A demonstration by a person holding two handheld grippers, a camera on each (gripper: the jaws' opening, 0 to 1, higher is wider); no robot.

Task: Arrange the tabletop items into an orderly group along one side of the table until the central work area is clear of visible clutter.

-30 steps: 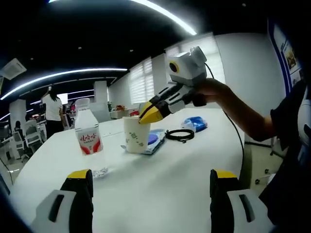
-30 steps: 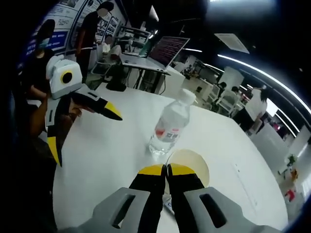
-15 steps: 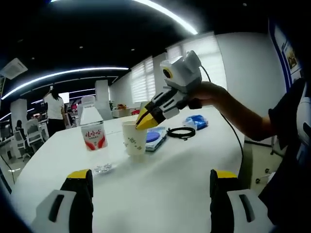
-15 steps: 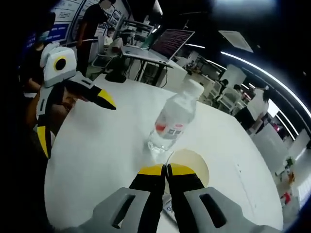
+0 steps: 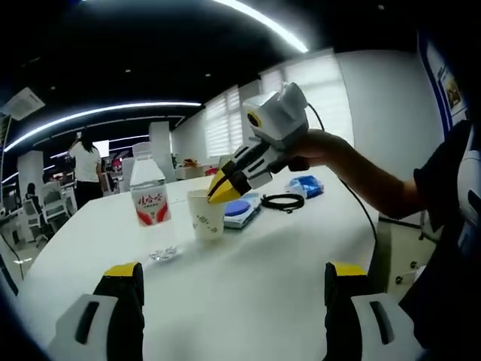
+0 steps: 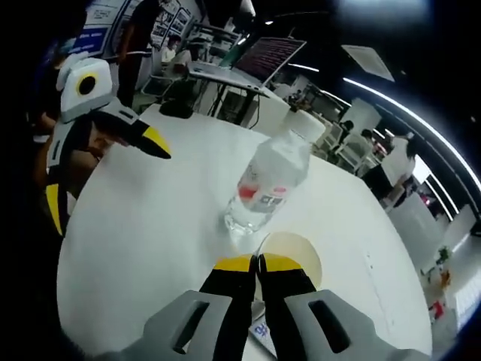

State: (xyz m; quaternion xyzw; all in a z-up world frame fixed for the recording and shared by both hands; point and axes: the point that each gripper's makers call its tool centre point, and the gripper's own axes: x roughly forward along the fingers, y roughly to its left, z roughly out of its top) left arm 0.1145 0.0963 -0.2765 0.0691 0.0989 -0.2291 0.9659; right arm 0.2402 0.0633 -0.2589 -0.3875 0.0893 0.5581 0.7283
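The left gripper [image 5: 233,280] is hovering over the near edge of the white table [image 5: 255,256] with its jaws spread wide and nothing between them. Farther on, the right gripper [image 5: 220,191] is pinching the rim of a paper cup [image 5: 207,216], jaws closed on it. Just beside the cup a water bottle [image 5: 150,197] is standing upright. Behind them a blue-topped flat item [image 5: 242,210], a coiled black cable [image 5: 282,201] and a blue packet [image 5: 307,185] are lying.
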